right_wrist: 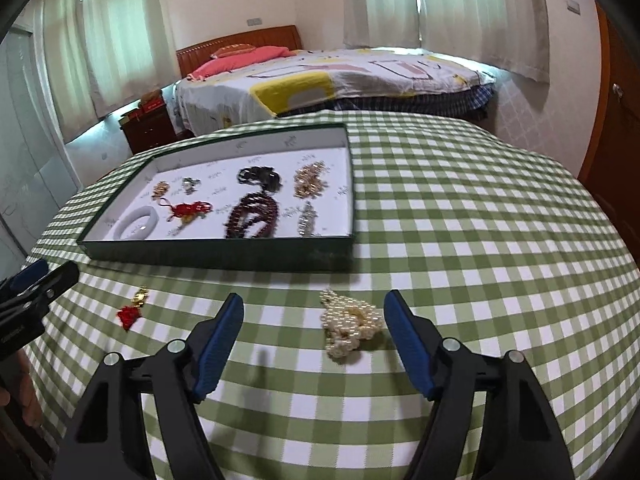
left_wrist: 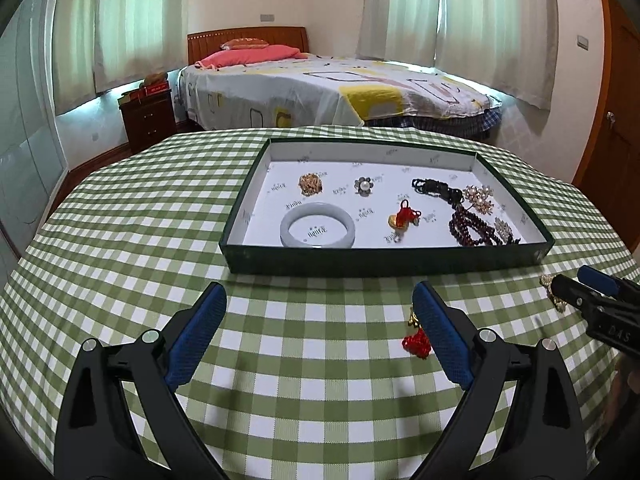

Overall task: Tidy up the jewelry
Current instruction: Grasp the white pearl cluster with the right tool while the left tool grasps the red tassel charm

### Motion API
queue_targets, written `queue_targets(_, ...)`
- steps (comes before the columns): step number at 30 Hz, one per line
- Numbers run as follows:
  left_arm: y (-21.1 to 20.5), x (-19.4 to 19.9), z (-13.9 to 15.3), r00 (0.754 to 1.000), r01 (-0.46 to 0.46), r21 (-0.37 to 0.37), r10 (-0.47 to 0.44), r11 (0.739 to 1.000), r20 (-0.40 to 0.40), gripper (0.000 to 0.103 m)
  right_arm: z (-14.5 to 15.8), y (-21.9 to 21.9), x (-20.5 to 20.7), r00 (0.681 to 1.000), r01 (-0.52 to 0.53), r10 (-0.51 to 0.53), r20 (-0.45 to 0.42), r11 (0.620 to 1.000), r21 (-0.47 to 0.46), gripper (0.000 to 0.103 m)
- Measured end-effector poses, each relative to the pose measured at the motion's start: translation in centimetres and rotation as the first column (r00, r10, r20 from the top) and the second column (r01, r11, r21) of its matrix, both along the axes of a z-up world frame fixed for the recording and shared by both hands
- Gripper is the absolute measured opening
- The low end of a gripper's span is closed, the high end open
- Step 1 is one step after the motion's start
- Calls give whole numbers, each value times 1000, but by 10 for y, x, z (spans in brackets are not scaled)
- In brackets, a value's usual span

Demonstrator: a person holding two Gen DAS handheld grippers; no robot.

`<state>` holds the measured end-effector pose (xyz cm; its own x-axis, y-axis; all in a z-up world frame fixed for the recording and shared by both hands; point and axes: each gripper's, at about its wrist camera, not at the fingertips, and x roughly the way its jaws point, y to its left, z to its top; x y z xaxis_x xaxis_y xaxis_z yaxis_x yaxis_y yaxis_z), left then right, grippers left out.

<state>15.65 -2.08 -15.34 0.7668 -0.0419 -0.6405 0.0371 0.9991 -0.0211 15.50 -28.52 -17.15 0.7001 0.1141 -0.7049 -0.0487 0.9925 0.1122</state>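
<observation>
One checked tablecloth (left_wrist: 120, 240); bed (left_wrist: 320, 88) beyond.

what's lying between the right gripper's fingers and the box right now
A pearl cluster lies on the checked cloth between the open right gripper and the box, seen in the right wrist view.

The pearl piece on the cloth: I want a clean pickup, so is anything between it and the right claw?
Nothing visible. The pearl piece lies alone on the checked tablecloth, between the open fingers of the right claw, nearer the right one. The tray sits farther back.
</observation>
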Motion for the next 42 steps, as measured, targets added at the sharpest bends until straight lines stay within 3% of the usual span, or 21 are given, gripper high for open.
queue_targets(7,-5,1,-7,1000,16,2,-16,1000,-14,92,-9,-9,10,998,33,-33,-51,999,10,61)
queue_targets(14,-10,0,-12,999,29,-1,-29,1000,-27,92,-16,-10,11,995,26,-25,-95,1000,17,38)
queue_targets(19,-14,-1,-13,999,42,-2,-42,999,-32,92,-16,-4,7,995,9,-9,-95,1000,-5,28)
queue_targets(32,-27,-2,-20,993,98,-26,-99,995,-63,91,-11,13,-8,996,-44,44,-78,999,6,26)
queue_targets(42,-45,5,-35,977,159,-34,-163,987,-139,64,-15,12,-10,995,-52,55,-86,998,37,26)
